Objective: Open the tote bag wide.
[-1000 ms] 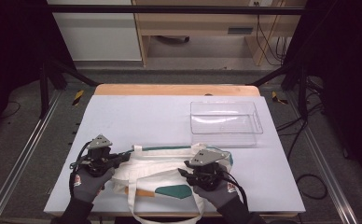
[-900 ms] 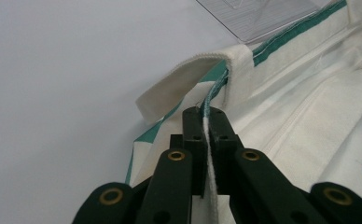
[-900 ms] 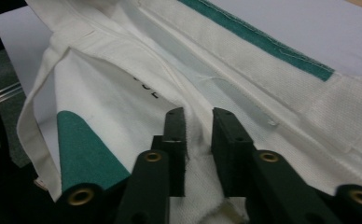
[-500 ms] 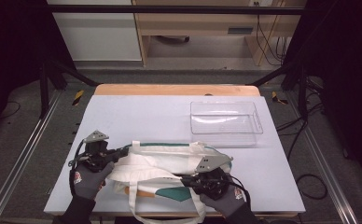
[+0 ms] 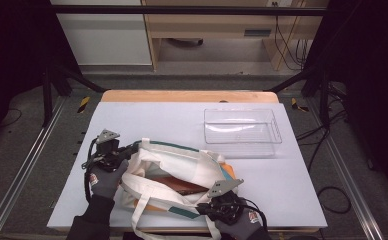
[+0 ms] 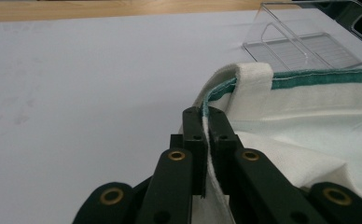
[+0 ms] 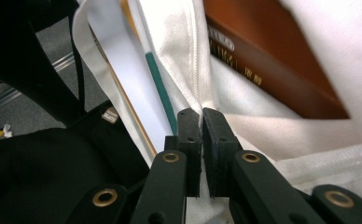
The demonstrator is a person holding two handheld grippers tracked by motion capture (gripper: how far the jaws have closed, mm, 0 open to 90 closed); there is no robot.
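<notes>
A white cloth tote bag with green trim lies near the table's front, its mouth held apart. Inside it rests a brown book, whose spine has lettering in the right gripper view. My left gripper is shut on the bag's far left rim, cloth pinched between its jaws. My right gripper is shut on the bag's near rim at the front edge of the table. Gloved hands hold both grippers.
A clear plastic bin stands at the back right of the white table. The bag's straps hang over the table's front edge. Black frame posts and cables flank the table.
My left gripper has lifted the far rim up and back, and my right gripper has pulled the near rim toward the table's front right. The bag's mouth has spread wide, showing the book.
</notes>
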